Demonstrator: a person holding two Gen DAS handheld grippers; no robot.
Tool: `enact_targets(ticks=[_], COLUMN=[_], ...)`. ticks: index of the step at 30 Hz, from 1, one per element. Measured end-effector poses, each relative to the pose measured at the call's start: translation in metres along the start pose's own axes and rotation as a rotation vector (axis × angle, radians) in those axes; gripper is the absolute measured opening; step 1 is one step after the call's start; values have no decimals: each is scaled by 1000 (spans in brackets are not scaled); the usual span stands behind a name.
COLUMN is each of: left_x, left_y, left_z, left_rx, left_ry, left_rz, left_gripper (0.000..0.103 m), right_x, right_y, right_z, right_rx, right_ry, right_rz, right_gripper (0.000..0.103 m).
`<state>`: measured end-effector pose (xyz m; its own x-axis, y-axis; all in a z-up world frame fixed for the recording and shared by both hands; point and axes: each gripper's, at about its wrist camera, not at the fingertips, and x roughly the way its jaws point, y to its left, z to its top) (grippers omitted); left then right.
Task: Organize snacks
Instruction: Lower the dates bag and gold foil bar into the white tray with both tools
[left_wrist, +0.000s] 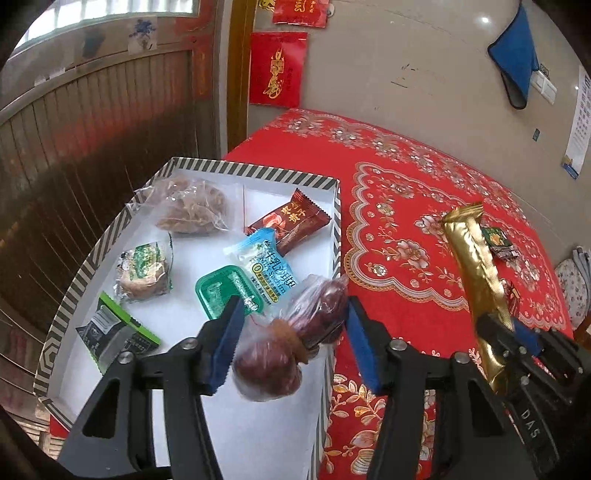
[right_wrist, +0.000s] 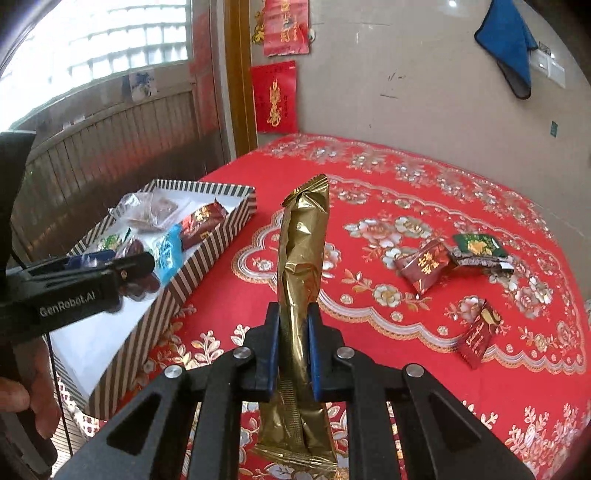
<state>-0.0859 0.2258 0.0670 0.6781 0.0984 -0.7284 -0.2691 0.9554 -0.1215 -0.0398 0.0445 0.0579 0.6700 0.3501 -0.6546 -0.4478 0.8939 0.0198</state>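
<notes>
The left hand-held gripper (left_wrist: 291, 332) is spread wide above the striped box (left_wrist: 258, 173); a clear bag of red dates (left_wrist: 288, 343) sits between its blue pads, contact unclear. The right hand-held gripper (right_wrist: 291, 354) is clamped on a gold stick packet (right_wrist: 301, 280) — upright, over the red surface (right_wrist: 406, 177). Three small wrapped snacks (right_wrist: 423, 267) lie to the right — well apart from the box.

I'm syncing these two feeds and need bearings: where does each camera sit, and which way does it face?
Left wrist: behind the left tongs, open, looking down into the striped box; a bag of dates sits between them.
Right wrist: behind the right tongs, facing across the red tablecloth, gripping a gold packet.
Shared: box, gold packet, tablecloth, each other's tongs.
</notes>
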Motion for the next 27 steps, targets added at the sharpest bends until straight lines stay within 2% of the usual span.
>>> enact_targets(ticks=[1, 6, 12, 14, 24, 27], left_x=[-1, -1, 2, 2, 4, 5], left_y=[0, 6, 30, 37, 53, 57], left_z=[1, 2, 3, 3, -4, -6], left_rx=[4, -6, -83, -97, -105, -98], left_ry=[0, 3, 46, 39, 44, 35], left_rz=[7, 3, -28, -8, 41, 71], left_gripper=[43, 43, 46, 46, 46, 46], right_x=[-1, -1, 2, 3, 5, 10], right_y=[1, 3, 2, 3, 35, 50], right_z=[1, 1, -1, -1, 14, 22], right_rx=[0, 3, 20, 25, 17, 25], right_ry=[-5, 3, 11, 14, 24, 28], right_rz=[2, 21, 51, 68, 210, 277], right_gripper=[12, 12, 12, 12, 12, 12])
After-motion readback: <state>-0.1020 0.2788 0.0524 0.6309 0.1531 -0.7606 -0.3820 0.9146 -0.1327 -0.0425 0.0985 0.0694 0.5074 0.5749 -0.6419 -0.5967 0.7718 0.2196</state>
